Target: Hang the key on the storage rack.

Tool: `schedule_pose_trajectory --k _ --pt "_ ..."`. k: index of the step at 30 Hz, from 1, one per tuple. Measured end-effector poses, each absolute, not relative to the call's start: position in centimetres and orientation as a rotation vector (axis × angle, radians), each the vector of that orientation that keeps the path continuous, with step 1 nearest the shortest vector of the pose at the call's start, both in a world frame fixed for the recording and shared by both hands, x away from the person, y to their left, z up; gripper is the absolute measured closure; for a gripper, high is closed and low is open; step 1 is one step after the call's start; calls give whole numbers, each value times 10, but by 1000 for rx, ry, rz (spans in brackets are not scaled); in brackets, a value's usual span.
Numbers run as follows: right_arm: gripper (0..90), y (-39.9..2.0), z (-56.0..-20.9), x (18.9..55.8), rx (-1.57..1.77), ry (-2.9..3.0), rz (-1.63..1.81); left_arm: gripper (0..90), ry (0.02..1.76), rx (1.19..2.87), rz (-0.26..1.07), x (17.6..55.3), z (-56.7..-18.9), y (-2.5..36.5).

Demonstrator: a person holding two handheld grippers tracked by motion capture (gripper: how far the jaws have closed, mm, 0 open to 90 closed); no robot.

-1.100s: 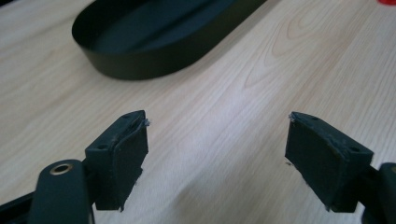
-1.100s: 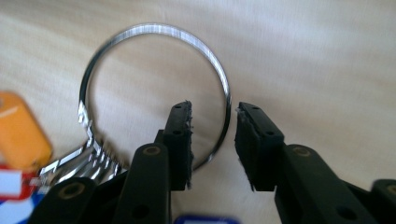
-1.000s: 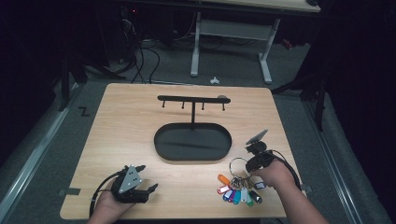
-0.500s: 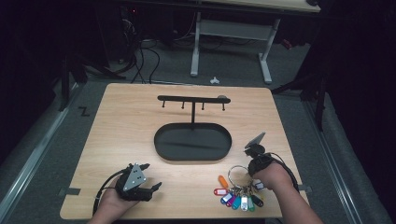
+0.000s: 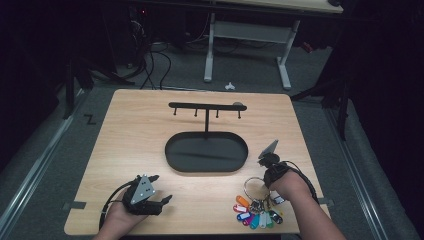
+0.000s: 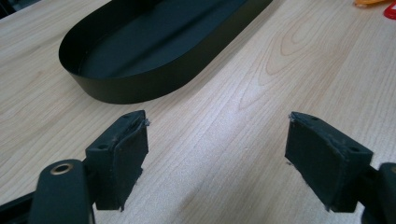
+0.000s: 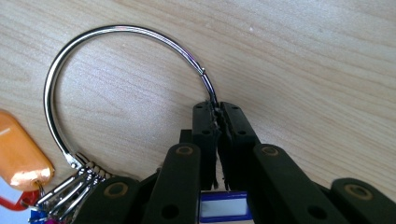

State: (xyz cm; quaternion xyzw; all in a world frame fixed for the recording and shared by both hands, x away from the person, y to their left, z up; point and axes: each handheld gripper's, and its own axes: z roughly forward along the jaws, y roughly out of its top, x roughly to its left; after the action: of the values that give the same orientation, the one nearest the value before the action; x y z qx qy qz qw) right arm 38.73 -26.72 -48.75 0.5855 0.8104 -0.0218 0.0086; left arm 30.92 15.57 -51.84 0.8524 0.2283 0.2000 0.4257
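Pinching the wire of the key ring (image 7: 116, 42) near the worktop's (image 5: 150, 140) front right edge, the right gripper (image 7: 217, 109) had just clenched its jaws, likely to lift the tags (image 5: 255, 215) toward the hook stand (image 5: 206, 107). The left gripper (image 6: 215, 140) rested with jaws released, nothing between them, probably waiting beside the black tray (image 6: 154, 70).

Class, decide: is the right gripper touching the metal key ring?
Touching. The right gripper view shows the right gripper with its jaws shut on the wire of the key ring, no gap.

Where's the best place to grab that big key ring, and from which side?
Grip the bare arc of the metal ring, coming from the side opposite the tag bunch. That wire is thin and clear, lying flat on the table; the right gripper is clamped there.
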Motion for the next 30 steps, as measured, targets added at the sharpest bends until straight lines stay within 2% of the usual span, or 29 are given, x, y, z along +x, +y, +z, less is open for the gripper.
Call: schedule_pose_trajectory --k 14,22,30 --pt "864 -267 -487 383 1606 2650 -32 224 580 2116 493 307 -517 157" --pt "869 -266 -487 381 1590 2656 -20 224 571 2120 489 310 -518 153" --pt "869 -269 -448 376 1602 2630 176 224 581 2114 482 312 -519 154"
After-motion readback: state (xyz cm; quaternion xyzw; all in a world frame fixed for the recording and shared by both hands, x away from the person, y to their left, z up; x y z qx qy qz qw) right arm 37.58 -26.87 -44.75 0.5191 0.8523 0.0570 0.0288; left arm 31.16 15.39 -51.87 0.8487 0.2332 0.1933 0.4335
